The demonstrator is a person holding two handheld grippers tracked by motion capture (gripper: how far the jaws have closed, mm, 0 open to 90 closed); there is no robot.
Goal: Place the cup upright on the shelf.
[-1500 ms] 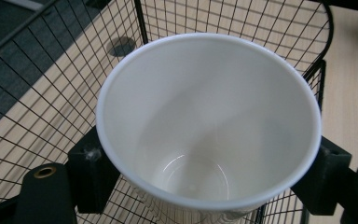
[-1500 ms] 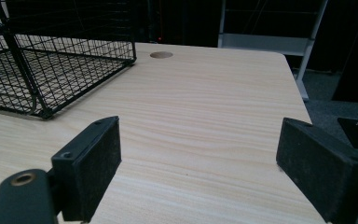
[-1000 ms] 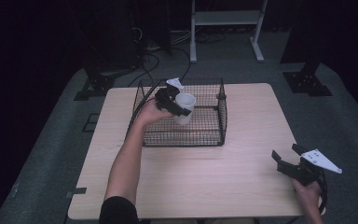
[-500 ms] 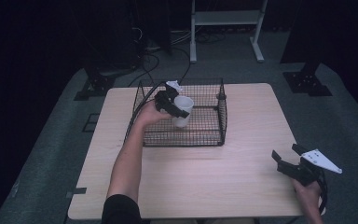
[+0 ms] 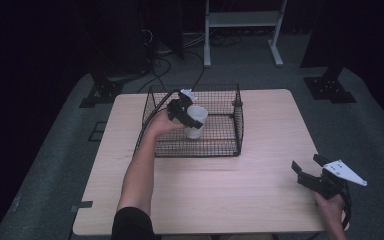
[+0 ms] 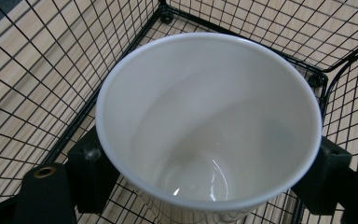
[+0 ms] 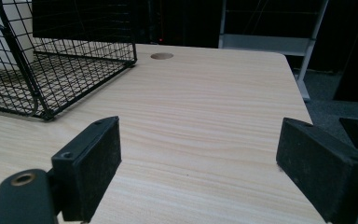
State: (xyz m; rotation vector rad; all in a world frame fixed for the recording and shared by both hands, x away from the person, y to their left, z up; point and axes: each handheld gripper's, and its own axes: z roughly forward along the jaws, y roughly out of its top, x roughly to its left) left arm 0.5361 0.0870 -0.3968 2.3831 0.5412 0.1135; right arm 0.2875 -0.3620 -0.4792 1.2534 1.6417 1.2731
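1. The light wooden rectangular table point(image 5: 220, 200) occupies the centre and lower half of the high view.
2. The black wire-mesh basket point(image 5: 230, 146) stands on the table, above centre of the high view.
3. The white round cup point(image 5: 196, 121) sits upright inside the basket, towards its left side. In the left gripper view the cup point(image 6: 209, 126) opens towards the camera and is empty.
4. The left gripper point(image 5: 184, 111) pinches the cup; a black jaw presses each side of the cup wall.
5. The right gripper point(image 5: 311, 171) rests at the lower right of the high view, jaws spread wide, nothing between them, well apart from the basket.
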